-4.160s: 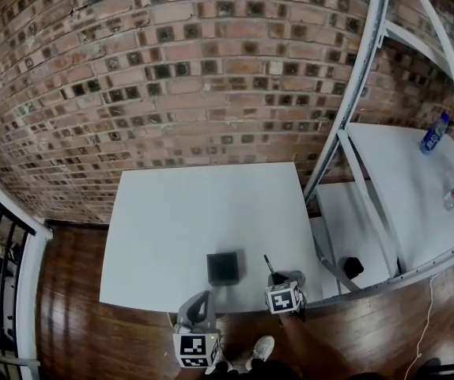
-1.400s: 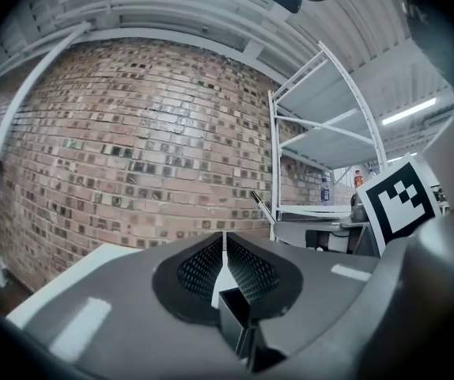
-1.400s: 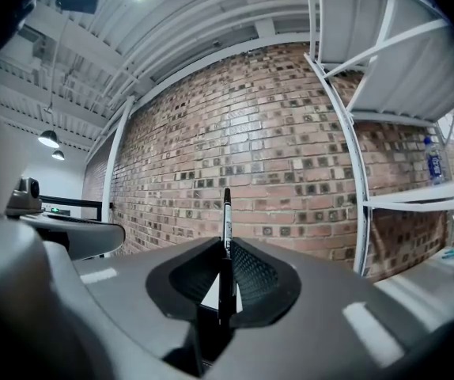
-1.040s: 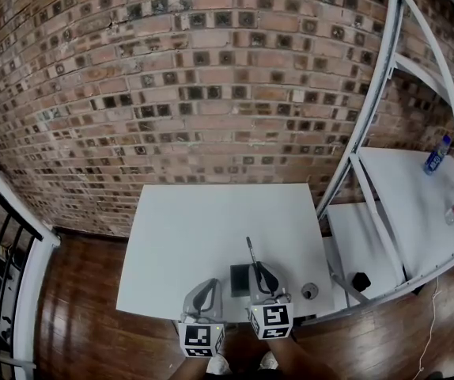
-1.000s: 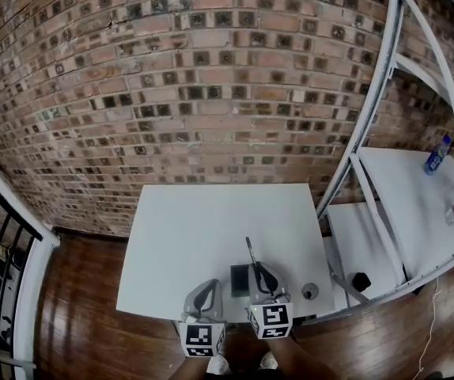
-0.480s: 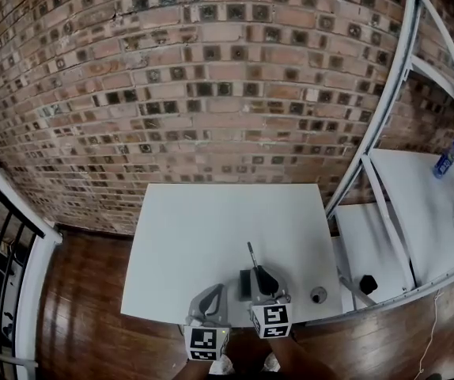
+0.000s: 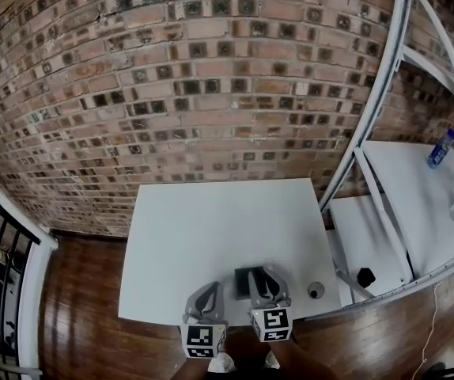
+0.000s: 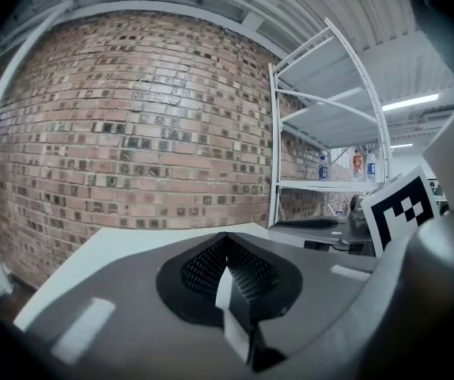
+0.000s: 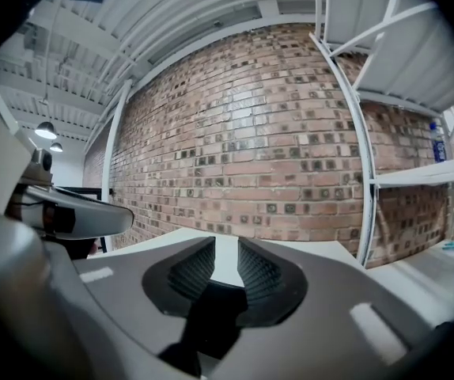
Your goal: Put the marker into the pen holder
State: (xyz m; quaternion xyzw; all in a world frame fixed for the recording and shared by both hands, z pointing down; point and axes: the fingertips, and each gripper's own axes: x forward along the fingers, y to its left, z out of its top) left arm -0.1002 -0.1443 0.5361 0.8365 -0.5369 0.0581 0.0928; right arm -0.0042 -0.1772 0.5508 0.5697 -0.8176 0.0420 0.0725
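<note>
Just left of the parted, empty right tongs (image 7: pixel 266 274) — pen holder (image 7: pixel 244 280), left tongs (image 7: pixel 209 290) closed.

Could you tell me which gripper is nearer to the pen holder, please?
Right. The right gripper is at the right edge of the pen holder, overlapping it in the head view. The left gripper is off to the holder's left, with a gap between them.

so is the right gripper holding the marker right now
No, the right gripper has its jaws apart, with only the white table showing through the gap.
</note>
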